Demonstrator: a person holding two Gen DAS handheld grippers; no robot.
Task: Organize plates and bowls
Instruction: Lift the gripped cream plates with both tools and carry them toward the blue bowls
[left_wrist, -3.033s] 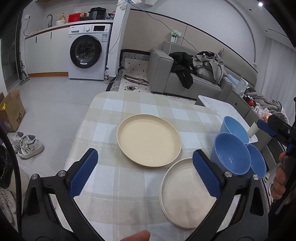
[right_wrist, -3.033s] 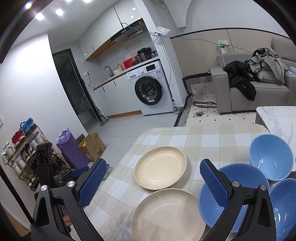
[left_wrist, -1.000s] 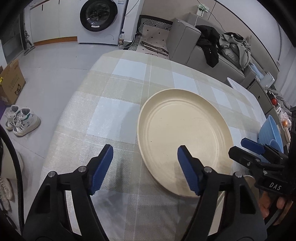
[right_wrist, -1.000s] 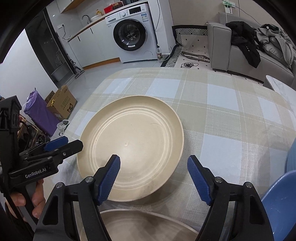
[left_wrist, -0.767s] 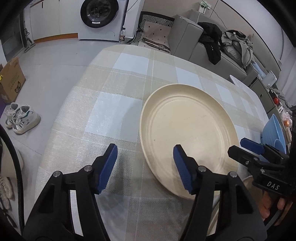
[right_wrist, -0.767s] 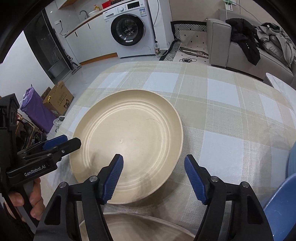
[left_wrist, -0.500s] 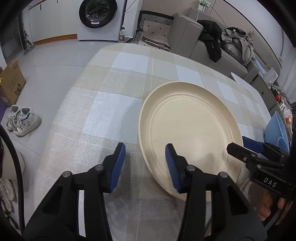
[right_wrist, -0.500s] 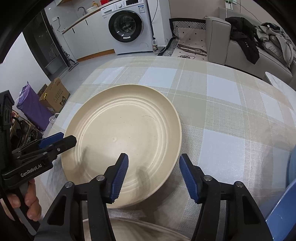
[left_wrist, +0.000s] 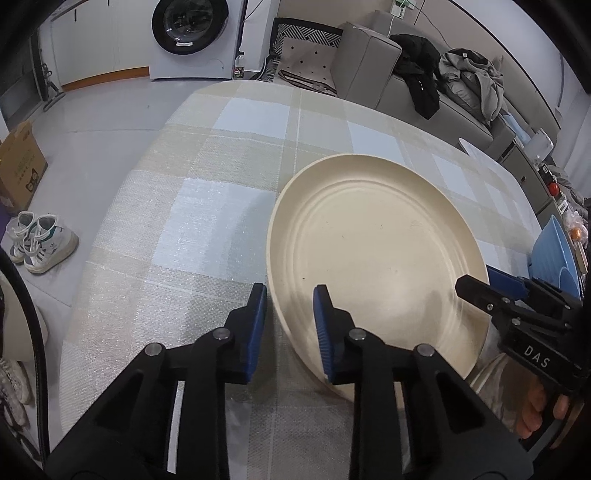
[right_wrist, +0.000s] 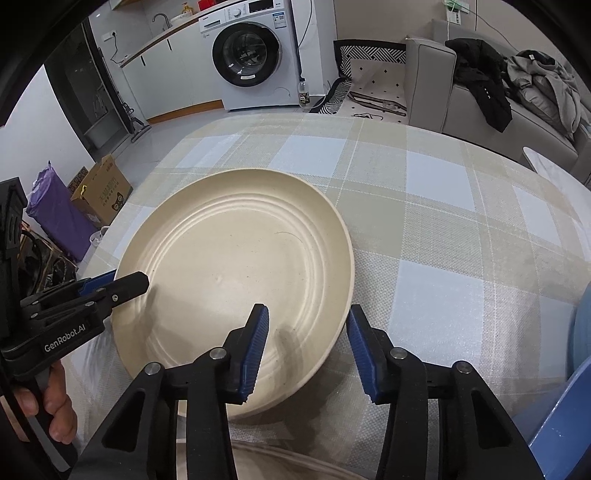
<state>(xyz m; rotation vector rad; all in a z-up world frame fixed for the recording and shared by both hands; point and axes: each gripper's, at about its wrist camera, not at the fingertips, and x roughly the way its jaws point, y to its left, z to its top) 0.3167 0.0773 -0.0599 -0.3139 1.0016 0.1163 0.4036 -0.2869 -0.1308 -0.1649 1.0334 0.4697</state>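
Observation:
A cream plate (left_wrist: 373, 254) lies on the checked tablecloth (left_wrist: 207, 206); it also shows in the right wrist view (right_wrist: 236, 273). My left gripper (left_wrist: 290, 325) straddles the plate's near-left rim, jaws narrowed, one finger outside and one inside the rim, a gap still showing. My right gripper (right_wrist: 306, 347) straddles the plate's near-right rim, jaws partly open. Each gripper shows in the other's view, the right one (left_wrist: 480, 286) and the left one (right_wrist: 122, 282). A second cream plate's rim (right_wrist: 280, 458) shows at the bottom. Blue bowls (left_wrist: 552, 254) stand at the right edge.
The table's left edge (left_wrist: 110, 236) drops to the floor, where white shoes (left_wrist: 40, 240) and a cardboard box (left_wrist: 18, 166) sit. A grey sofa (left_wrist: 406, 74) with clothes and a washing machine (right_wrist: 251, 55) stand beyond the table.
Both grippers moved down and forward to the far plate's rim on opposite sides. Both jaws narrowed around the rim, the left more than the right.

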